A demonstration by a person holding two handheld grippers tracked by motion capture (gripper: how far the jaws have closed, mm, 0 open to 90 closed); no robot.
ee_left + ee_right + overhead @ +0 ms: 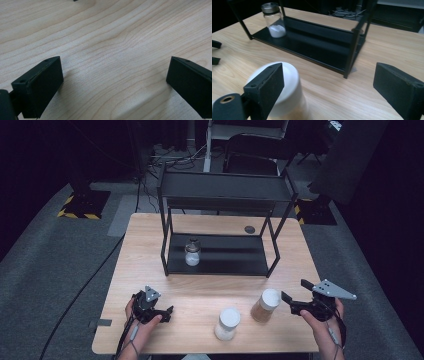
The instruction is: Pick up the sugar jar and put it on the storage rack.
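Two jars [228, 323] [265, 305] stand before the rack [220, 195], near the right hand-held gripper [296, 296].

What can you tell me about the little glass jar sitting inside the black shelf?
The little glass jar is clear, with a round silvery metal lid. White powder fills about the bottom third. It stands upright on the bottom level of the black shelf, near its left end in the high view. Nothing else touches it; both claws are far from it.

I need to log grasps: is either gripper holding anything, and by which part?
Nothing is held: left gripper and right gripper have open jaws.
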